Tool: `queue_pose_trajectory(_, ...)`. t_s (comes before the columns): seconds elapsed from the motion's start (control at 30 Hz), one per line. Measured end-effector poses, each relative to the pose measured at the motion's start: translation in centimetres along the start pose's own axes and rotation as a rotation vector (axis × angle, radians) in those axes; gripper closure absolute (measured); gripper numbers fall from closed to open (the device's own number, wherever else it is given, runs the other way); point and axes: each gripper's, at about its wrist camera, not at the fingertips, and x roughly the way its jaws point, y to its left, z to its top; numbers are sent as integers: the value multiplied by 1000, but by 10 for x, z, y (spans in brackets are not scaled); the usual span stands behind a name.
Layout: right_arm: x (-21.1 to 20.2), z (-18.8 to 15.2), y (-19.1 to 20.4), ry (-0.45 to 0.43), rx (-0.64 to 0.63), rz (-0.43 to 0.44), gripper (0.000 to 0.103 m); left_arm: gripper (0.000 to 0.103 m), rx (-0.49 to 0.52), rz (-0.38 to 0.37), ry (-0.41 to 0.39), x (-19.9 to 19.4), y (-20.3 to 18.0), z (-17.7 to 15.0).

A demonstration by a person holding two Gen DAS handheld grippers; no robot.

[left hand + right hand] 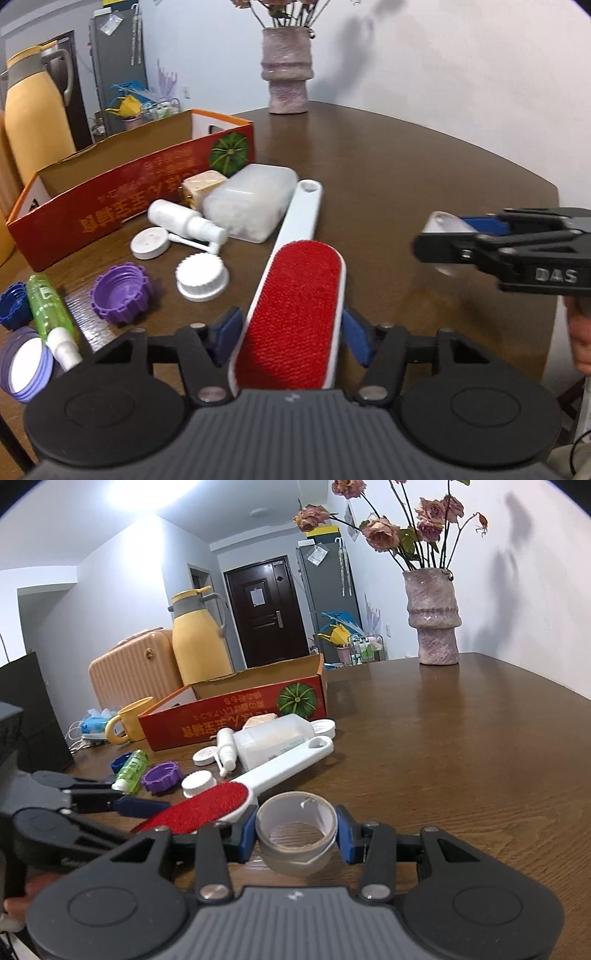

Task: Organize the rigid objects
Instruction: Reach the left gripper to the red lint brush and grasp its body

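My left gripper (291, 334) straddles the red head of a white-handled lint brush (295, 314) lying on the brown table; its blue pads sit right at the head's edges, and I cannot tell if they press it. The brush also shows in the right wrist view (221, 801). My right gripper (297, 832) is shut on a roll of clear tape (295, 830), held just above the table at the right of the brush; it also shows in the left wrist view (443, 236).
An open red cardboard box (110, 206) stands at the back left. Before it lie a frosted plastic case (251, 203), a white spray bottle (184, 221), white caps (201, 275), a purple cap (122, 291), a green bottle (48, 310). A pink vase (286, 70) stands far back.
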Motion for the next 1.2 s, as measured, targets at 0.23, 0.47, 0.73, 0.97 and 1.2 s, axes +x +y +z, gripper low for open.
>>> queue_pose_trajectory(0.23, 0, 0, -3, 1, 0, -11, 61, 31, -10, 15, 37, 26, -5, 14)
queue_pose_trajectory(0.47, -3, 1, -8, -5, 5, -22, 61, 43, -44, -5, 21, 25, -7, 10)
queue_pose_trajectory(0.73, -10, 6, -1, -18, -11, -22, 61, 44, -63, -13, -58, -3, -17, 4)
queue_pose_trajectory(0.97, -17, 14, 10, -38, -36, -22, 61, 45, -92, -1, -136, -28, -13, 6)
queue_pose_trajectory(1.2, -20, 21, 23, -54, -66, -10, 61, 46, -99, 3, -208, -51, -10, 10)
